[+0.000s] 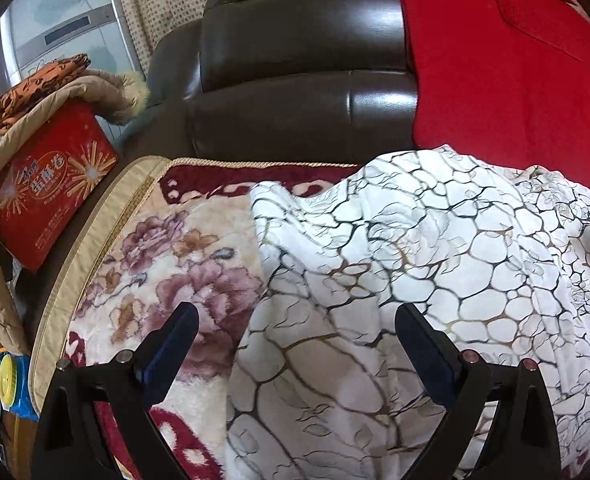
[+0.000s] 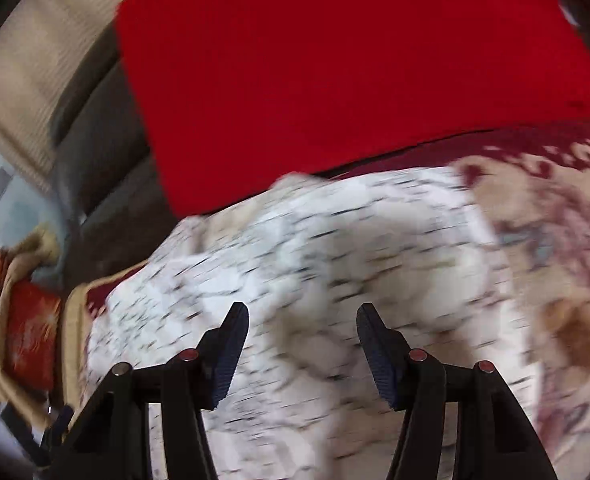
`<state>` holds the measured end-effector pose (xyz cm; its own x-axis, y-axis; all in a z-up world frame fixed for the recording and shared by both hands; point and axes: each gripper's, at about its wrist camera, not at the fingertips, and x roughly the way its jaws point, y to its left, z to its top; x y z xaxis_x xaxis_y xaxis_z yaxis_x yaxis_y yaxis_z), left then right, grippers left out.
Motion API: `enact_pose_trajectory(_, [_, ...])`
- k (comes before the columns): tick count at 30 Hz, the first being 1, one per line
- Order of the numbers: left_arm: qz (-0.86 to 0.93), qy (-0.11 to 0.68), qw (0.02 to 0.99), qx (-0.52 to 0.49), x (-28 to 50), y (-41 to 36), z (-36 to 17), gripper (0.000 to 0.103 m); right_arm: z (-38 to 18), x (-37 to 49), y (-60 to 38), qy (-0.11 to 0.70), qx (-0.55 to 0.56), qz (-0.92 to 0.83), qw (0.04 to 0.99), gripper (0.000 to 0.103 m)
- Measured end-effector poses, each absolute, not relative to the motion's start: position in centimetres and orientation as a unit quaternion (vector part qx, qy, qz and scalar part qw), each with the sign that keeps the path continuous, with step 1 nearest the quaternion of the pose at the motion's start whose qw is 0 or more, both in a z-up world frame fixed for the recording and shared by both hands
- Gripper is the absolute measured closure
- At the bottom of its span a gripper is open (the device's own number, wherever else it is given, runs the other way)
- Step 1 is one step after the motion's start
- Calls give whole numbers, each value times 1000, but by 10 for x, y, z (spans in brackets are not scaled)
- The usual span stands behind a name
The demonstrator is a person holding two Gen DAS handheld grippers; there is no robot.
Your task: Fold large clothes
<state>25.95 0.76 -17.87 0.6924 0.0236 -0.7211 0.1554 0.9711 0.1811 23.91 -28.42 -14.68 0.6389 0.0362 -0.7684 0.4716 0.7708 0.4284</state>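
A large white garment with a dark and gold crackle pattern (image 1: pixel 415 264) lies bunched on a floral blanket (image 1: pixel 167 264) that covers a sofa seat. My left gripper (image 1: pixel 297 316) is open and empty above the garment's left edge. In the right wrist view the picture is blurred by motion. The same garment (image 2: pixel 315 264) fills the middle there. My right gripper (image 2: pixel 303 312) is open and empty, hovering over it.
A dark leather sofa back (image 1: pixel 295 72) stands behind. A red cloth (image 1: pixel 503 64) drapes over it at the right, also in the right wrist view (image 2: pixel 335 64). A red printed box (image 1: pixel 51 184) under a tan coat (image 1: pixel 95 92) sits at the left.
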Motion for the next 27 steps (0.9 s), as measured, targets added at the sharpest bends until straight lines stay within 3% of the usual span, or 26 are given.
enact_pose_trajectory(10, [-55, 409, 901, 132, 269, -35, -196, 4, -190, 243, -326, 447, 346, -153, 811, 43])
enact_pose_trajectory(20, [-35, 433, 886, 163, 275, -52, -209, 4, -163, 231, -325, 384, 332, -141, 850, 43])
enact_pose_trajectory(27, [-35, 436, 884, 166, 276, -51, -209, 4, -195, 248, -339, 423, 372, -135, 815, 43])
